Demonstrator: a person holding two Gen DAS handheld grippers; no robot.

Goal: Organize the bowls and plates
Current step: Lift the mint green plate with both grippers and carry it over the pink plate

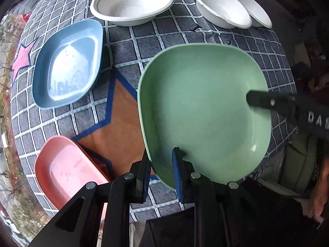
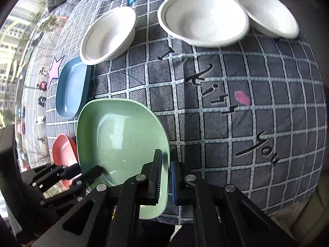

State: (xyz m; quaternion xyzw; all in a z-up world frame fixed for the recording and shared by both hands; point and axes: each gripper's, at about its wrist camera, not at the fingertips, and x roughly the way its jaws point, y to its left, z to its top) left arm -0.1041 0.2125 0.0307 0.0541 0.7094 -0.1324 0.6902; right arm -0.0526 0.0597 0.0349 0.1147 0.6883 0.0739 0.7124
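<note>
Both your claws clamp the green plate: left claw on its near rim, right claw on the opposite rim. The green plate hangs above the counter; the blue plate lies leftward, nearer your left hand.

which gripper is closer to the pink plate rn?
Left. The left gripper clamps the green plate on its rim next to the pink plate; the right gripper clamps the opposite rim.

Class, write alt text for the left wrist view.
Both grippers, left and right, pinch opposite rims of a green plate over a checked cloth; blue and pink plates and three white bowls lie around.
</note>
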